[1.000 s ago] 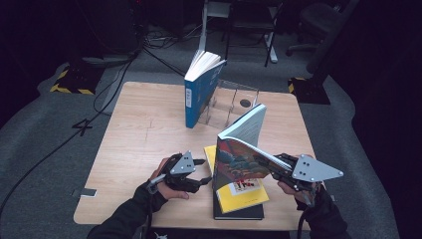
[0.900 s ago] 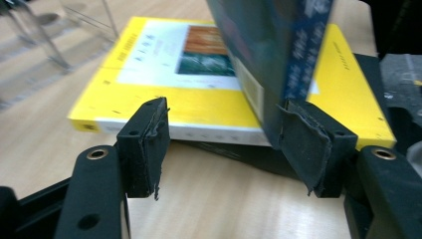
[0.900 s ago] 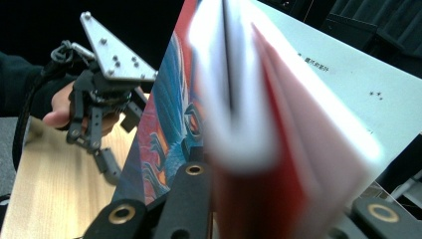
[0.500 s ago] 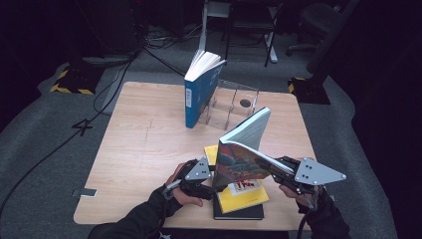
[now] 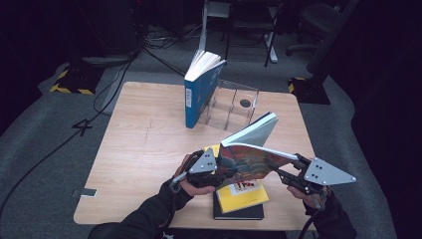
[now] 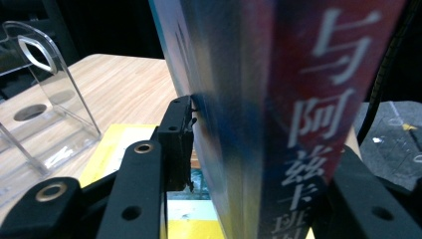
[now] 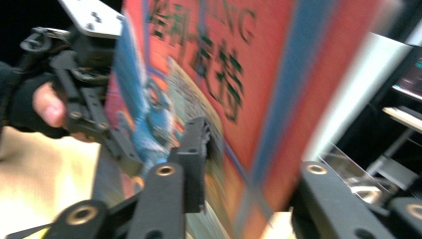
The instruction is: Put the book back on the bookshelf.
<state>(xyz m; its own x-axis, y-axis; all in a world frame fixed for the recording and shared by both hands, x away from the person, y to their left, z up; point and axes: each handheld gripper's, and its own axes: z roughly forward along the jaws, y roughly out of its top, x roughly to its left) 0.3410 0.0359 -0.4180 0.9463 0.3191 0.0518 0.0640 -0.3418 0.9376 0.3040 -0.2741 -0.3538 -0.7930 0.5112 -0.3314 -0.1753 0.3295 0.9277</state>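
Left tongs (image 5: 219, 172): we saw their jaws just closing on the colourful book (image 5: 249, 157), the spine between them and the left pad against the cover in the left gripper view; they gripped its lower left end.
Colourful book: we found it lifted off the tabletop (image 5: 144, 144), tilted, pages up, over the near edge, between both tongs.
Yellow book (image 5: 244, 194): we noted it lying flat under the lifted one, on a dark book (image 5: 239, 213) at the near edge.
Right tongs (image 5: 281, 169): we saw their jaws just opening; in the right gripper view the book's edge stood between them, the left pad near the cover, but we could not tell whether it pressed.
Blue book (image 5: 199, 92): we saw it upright toward the far edge, leaning on the clear rack (image 5: 231, 107).
Clear rack: we placed it just right of the blue book, its compartments bare.
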